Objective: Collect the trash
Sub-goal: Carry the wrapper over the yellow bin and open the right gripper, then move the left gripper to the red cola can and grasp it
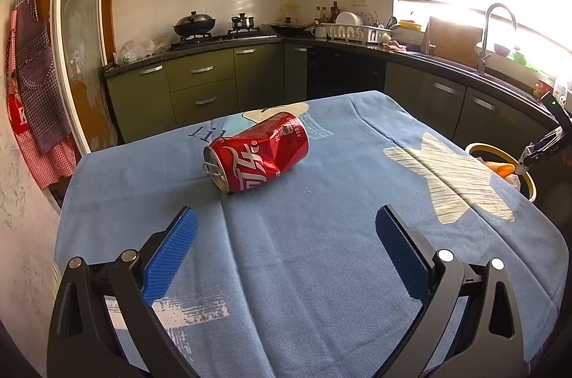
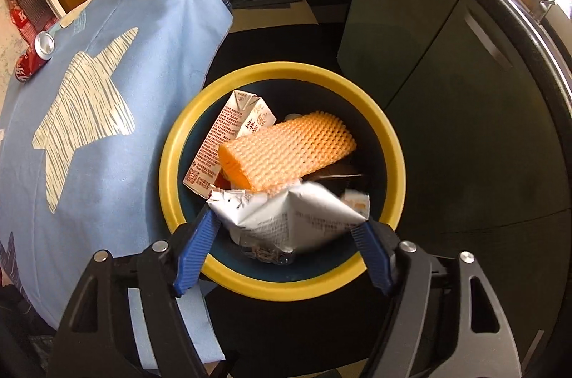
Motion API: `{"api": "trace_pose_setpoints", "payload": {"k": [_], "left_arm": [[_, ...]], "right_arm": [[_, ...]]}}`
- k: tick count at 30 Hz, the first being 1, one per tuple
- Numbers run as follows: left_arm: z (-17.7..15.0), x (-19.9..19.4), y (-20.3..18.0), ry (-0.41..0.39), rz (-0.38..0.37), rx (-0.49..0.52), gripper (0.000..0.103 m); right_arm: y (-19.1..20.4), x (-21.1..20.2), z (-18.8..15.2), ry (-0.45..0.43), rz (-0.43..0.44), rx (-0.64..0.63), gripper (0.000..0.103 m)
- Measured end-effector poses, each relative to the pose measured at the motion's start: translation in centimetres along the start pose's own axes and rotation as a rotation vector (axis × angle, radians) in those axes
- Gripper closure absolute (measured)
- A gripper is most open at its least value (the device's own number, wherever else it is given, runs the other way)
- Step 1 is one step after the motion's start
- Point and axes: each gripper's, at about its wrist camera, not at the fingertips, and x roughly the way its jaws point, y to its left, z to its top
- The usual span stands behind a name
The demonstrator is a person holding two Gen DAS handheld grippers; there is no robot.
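Note:
A dented red soda can (image 1: 257,151) lies on its side on the blue tablecloth (image 1: 321,253), a short way ahead of my left gripper (image 1: 286,213), which is open with nothing between its fingers. The can (image 2: 34,56) also shows far left in the right wrist view. My right gripper (image 2: 287,220) points down over a yellow-rimmed bin (image 2: 286,292) beside the table. A crumpled silver wrapper (image 2: 293,210), slightly blurred, sits between its wide-spread fingertips, and the pads do not visibly press on it. In the bin lie an orange foam net (image 2: 289,153) and a milk carton (image 2: 221,135).
The table's right edge (image 2: 214,56) runs next to the bin (image 1: 493,149). Green kitchen cabinets (image 2: 411,38) and a dark counter with a sink tap (image 1: 489,31) stand behind and to the right. An apron (image 1: 32,74) hangs on the left wall.

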Motion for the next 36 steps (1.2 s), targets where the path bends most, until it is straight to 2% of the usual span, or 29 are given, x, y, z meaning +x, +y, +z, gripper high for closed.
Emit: {"api": "trace_pose_setpoints", "payload": {"k": [10,13,17,21,28,36], "left_arm": [[0.0,0.0,0.0,0.000,0.000,0.010,0.005],[0.1,0.2,-0.2,0.010,-0.009,0.017,0.005],[-0.1,0.7,-0.2,0.033,-0.020,0.014,0.005],[0.1,1.7,-0.3,0.097,-0.042,0.013,0.005],[2.3,2.0,-1.4,0.114,-0.030,0.162,0.005],[7.3,4.1,-0.5,0.145,-0.044,0.424,0.005]], "right_arm": [[1.2,-4.1,-2.2,-0.110,0.013,0.034,0.029],[3.2,-5.1,-3.5,-0.163,0.034,0.021,0.026],[6.6,-5.5,-4.6,-0.207,0.104,-0.022,0.026],[9.5,-5.6,-4.4,-0.230,0.153,-0.085,0.026],[12.2,-5.4,-3.4,-0.250,0.189,-0.134,0.024],[13.4,-5.1,-2.3,-0.260,0.200,-0.122,0.023]]}}
